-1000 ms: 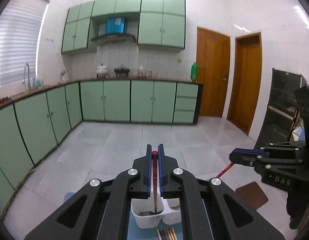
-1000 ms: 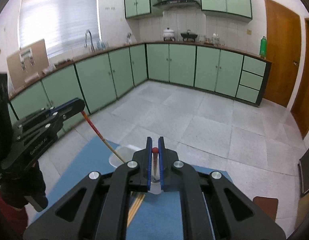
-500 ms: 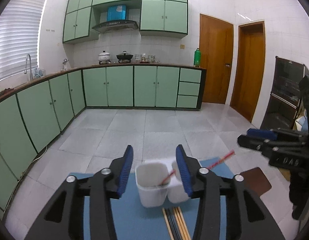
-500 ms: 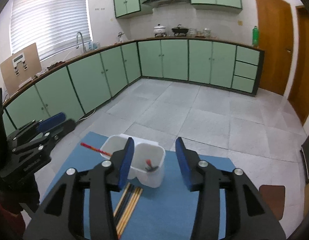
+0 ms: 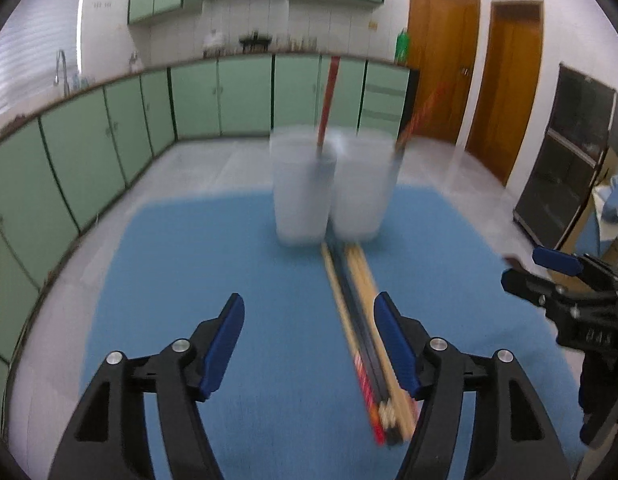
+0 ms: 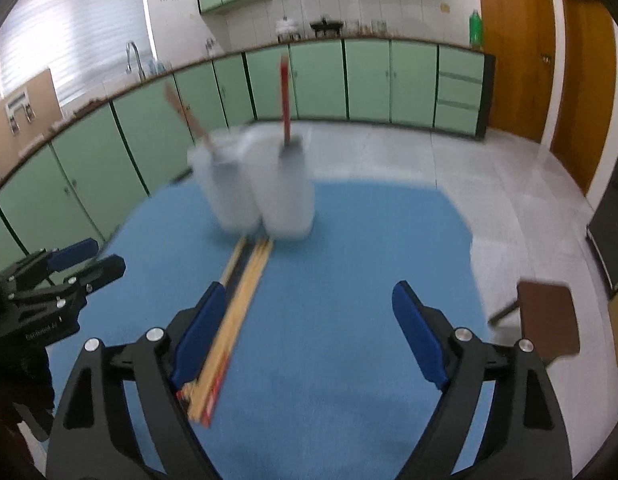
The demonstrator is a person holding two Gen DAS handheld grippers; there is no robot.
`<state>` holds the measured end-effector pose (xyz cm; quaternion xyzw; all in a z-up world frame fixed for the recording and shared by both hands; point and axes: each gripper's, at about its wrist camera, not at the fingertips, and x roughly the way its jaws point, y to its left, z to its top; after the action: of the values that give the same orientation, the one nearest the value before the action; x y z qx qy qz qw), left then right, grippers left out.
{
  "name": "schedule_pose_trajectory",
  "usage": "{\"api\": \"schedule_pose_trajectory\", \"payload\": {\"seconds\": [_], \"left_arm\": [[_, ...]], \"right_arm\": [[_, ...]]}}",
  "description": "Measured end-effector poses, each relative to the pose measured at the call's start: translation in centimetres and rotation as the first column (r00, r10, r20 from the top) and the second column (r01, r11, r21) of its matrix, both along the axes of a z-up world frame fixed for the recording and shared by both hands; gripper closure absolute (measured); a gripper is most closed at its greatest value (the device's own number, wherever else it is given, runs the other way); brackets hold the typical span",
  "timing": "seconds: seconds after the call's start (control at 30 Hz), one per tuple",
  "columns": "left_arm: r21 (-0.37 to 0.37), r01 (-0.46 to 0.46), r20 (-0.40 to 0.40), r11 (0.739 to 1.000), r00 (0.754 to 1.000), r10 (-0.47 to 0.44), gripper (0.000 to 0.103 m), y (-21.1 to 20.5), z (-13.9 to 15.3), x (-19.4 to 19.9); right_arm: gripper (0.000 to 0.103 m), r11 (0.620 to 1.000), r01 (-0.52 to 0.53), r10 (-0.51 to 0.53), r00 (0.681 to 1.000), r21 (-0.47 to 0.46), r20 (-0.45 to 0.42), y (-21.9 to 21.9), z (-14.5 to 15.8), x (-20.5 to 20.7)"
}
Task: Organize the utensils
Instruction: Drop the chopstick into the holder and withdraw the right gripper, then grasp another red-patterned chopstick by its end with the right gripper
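A white two-compartment holder (image 5: 329, 188) (image 6: 255, 188) stands on the blue mat (image 5: 189, 280) (image 6: 349, 240), one red-topped chopstick (image 5: 327, 104) (image 6: 285, 96) upright in each compartment. A bundle of several chopsticks (image 5: 361, 328) (image 6: 237, 316) lies flat on the mat in front of the holder. My left gripper (image 5: 309, 340) hovers low over the mat, jaws opening, nothing pressed between them; the bundle runs past its right finger. My right gripper (image 6: 309, 328) is also opening and holds nothing, the bundle passing by its left finger. Each gripper shows at the edge of the other's view (image 5: 565, 280) (image 6: 65, 276).
Green kitchen cabinets (image 5: 89, 152) line the far walls, with wooden doors (image 5: 441, 64) at the right. A brown stool seat (image 6: 549, 320) stands off the mat's right edge. A dark glass cabinet (image 5: 569, 168) is at the far right. Both views are motion-blurred.
Both grippers went from shut on a red-topped chopstick above the holder to wide apart, leaving the chopsticks in the compartments. Both have dropped low toward the bundle lying on the mat.
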<state>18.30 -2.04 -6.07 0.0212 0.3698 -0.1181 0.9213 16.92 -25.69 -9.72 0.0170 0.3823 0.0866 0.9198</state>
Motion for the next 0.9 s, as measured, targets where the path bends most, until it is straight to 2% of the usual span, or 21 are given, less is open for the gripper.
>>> {"api": "schedule_pose_trajectory", "payload": {"seconds": [0.07, 0.27, 0.53, 0.6, 0.73, 0.9], "left_arm": [[0.016, -0.011, -0.05, 1.0, 0.999, 0.012, 0.037, 0.5, -2.2, -0.8], [0.035, -0.039, -0.139, 0.999, 0.989, 0.044, 0.037, 1.6, -5.7, -2.3], [0.067, -0.041, -0.164, 0.997, 0.985, 0.051, 0.037, 2.0, -7.3, -3.3], [0.067, -0.041, -0.165, 0.997, 0.985, 0.051, 0.036, 1.9, -7.5, -3.5], [0.063, -0.042, -0.164, 0.997, 0.985, 0.052, 0.034, 2.0, -7.5, -3.6], [0.066, -0.042, -0.162, 0.997, 0.985, 0.052, 0.034, 2.1, -7.6, -3.9]], "right_arm": [[0.021, 1.0, -0.002, 0.002, 0.999, -0.01, -0.042, 0.9, -2.3, -1.3], [0.021, 0.999, -0.04, 0.038, 0.991, -0.008, -0.127, 3.8, -6.0, -3.7], [0.026, 0.995, -0.067, 0.056, 0.988, -0.072, -0.147, 6.6, -7.4, -4.0], [0.027, 0.991, -0.065, 0.049, 0.99, -0.118, -0.13, 7.3, -7.6, -4.2], [0.028, 0.988, -0.064, 0.047, 0.991, -0.138, -0.122, 7.3, -7.7, -4.2], [0.034, 0.985, -0.013, -0.005, 0.994, -0.169, -0.105, 5.9, -7.2, -4.2]]}}
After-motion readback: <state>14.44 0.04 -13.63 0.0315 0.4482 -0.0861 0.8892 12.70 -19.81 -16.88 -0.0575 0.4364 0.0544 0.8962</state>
